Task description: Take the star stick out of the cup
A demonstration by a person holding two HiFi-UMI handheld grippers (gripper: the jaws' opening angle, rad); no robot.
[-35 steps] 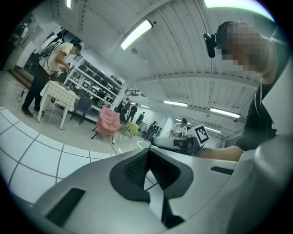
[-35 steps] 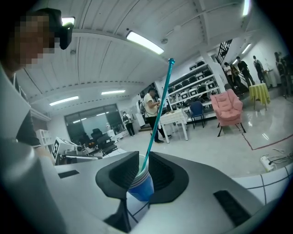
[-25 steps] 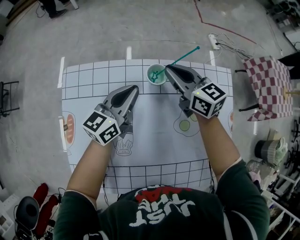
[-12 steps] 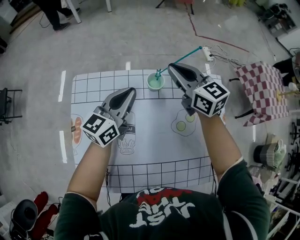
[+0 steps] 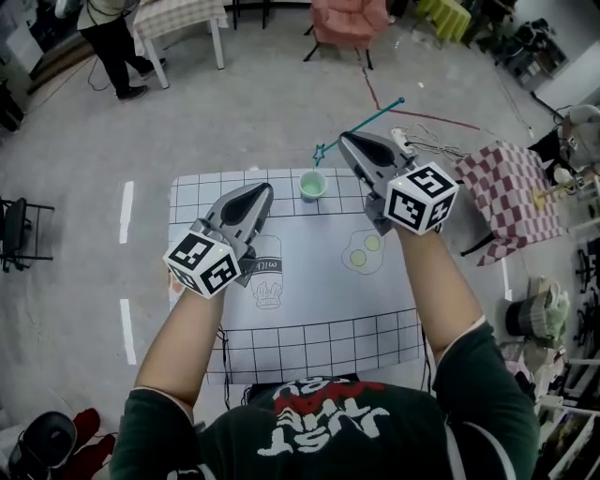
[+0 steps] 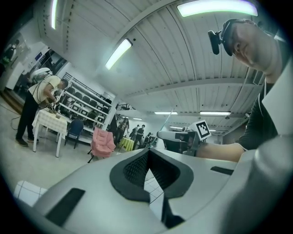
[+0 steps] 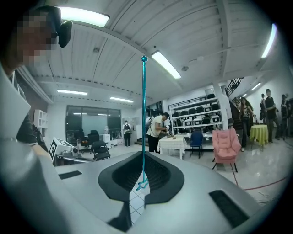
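A teal star stick (image 5: 361,122) hangs in the air, pinched by my right gripper (image 5: 349,141), which is shut on it. Its star end (image 5: 321,151) is clear of the pale green cup (image 5: 312,186), above and just right of it. In the right gripper view the stick (image 7: 143,119) runs straight up from between the jaws, with the star (image 7: 142,185) below them. The cup stands upright near the far edge of the gridded mat (image 5: 291,309). My left gripper (image 5: 253,195) is shut and holds nothing, left of the cup and raised above the mat.
The mat has printed pictures of a bottle (image 5: 267,272) and eggs (image 5: 361,253). A checked-cloth table (image 5: 516,192) stands to the right, a pink chair (image 5: 337,19) and a person (image 5: 108,37) farther off on the floor.
The right gripper has lifted the stick, so its star end went from inside the cup to clear above it. The head view has pulled back and risen; the left gripper stays shut.
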